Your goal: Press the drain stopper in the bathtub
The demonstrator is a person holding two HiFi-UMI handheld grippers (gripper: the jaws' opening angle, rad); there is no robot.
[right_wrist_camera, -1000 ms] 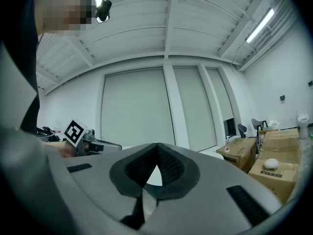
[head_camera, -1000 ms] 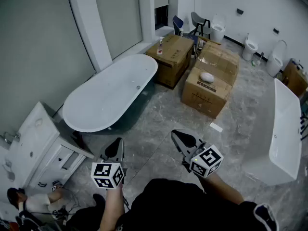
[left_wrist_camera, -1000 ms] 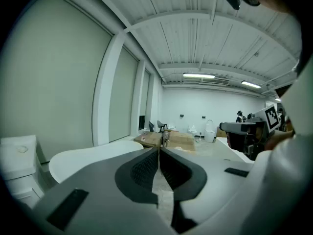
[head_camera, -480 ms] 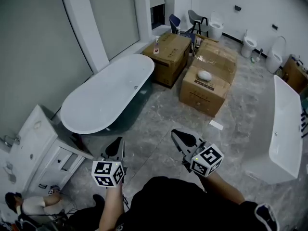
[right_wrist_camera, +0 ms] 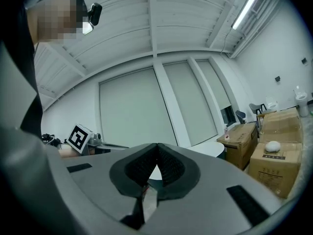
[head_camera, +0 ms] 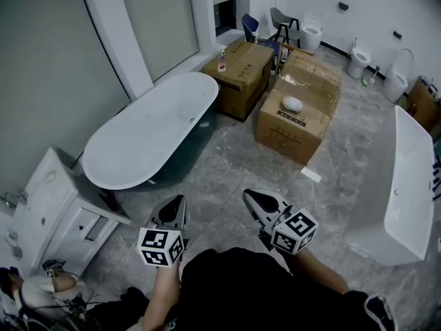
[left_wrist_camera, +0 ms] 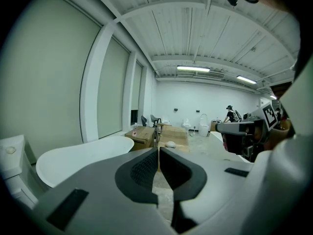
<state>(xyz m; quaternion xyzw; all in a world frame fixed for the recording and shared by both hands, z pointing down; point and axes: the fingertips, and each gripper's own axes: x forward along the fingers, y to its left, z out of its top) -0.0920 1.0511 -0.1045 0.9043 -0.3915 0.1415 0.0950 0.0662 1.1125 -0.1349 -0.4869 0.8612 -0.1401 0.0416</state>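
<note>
Two grippers are held low and close to the body, which is judged to suit walking toward the work, not working. In the head view the left gripper (head_camera: 178, 204) lies at 7 o'clock and the right gripper (head_camera: 251, 197) at 5 o'clock, both above bare floor (head_camera: 227, 161) and well apart from any fixture.

The oval bathtub (head_camera: 138, 143) is seen at 10 o'clock, along the wall, well apart from both grippers. The drain stopper is judged to sit inside it, but it is too small to be told. A second, rectangular tub (head_camera: 406, 178) is seen at 3 o'clock, and cardboard boxes (head_camera: 293, 126) at 1 o'clock.

Jaw state is given only by the gripper views. The left gripper (left_wrist_camera: 158, 153) is drawn in to a thin slit and the right gripper (right_wrist_camera: 157, 151) meets at its tips; nothing is held by either.

The layout of both tubs is shown only by the head view. The oval bathtub's rim (left_wrist_camera: 78, 155) is caught at 8 o'clock by the left gripper view, and its far end (right_wrist_camera: 210, 148) at 3 o'clock by the right.
</note>
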